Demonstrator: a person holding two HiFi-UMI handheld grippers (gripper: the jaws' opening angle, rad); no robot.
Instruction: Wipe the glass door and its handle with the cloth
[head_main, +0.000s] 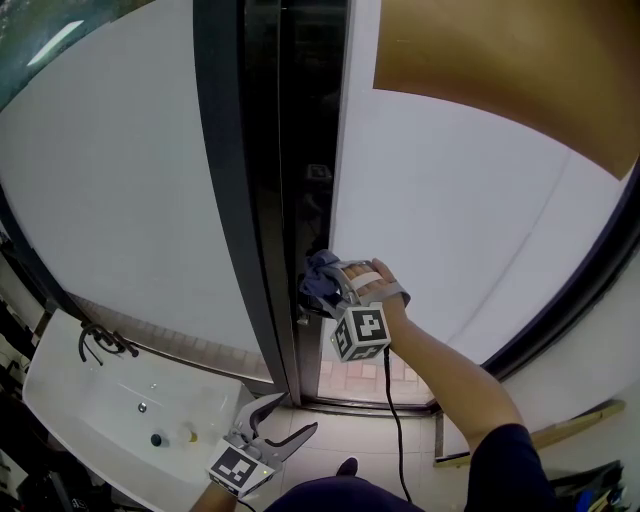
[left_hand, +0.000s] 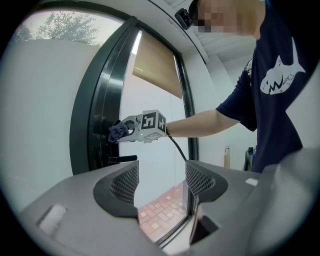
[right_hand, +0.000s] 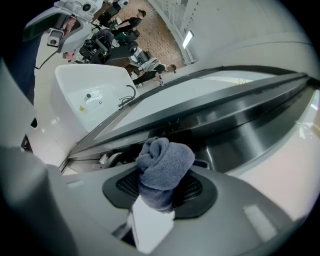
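**Frosted glass, dark frame: wiping going on by the handle**

Pale glass panels are filling most of the head view, w/ a dark door frame (head_main: 262, 200) running down between them and a white sink (head_main: 60, 395) sitting low at the left. The right gripper (head_main: 335, 287) is reaching in at the frame edge, its jaws clamping a bunched blue cloth (head_main: 320, 280). In the right gripper view the cloth (right_hand: 165, 167) is bulging up from between the pads. From the left gripper view, the cloth is sitting against the dark edge just above the door handle (left_hand: 120, 159). Whether it is actually touching the handle, I can't tell.

The left gripper (head_main: 278, 425) is hanging low near the person's body, well apart from the door. Its jaws are standing wide w/ nothing between them.

Progress, as a judgement: the wipe looks to be under way around the handle zone, not finished. The glass door (head_main: 450, 210) is showing no streaks, wet patches or dirt either way, so how much of the pane is already done can't be read. Prob. the handle itself and at least part of the pane are left to do
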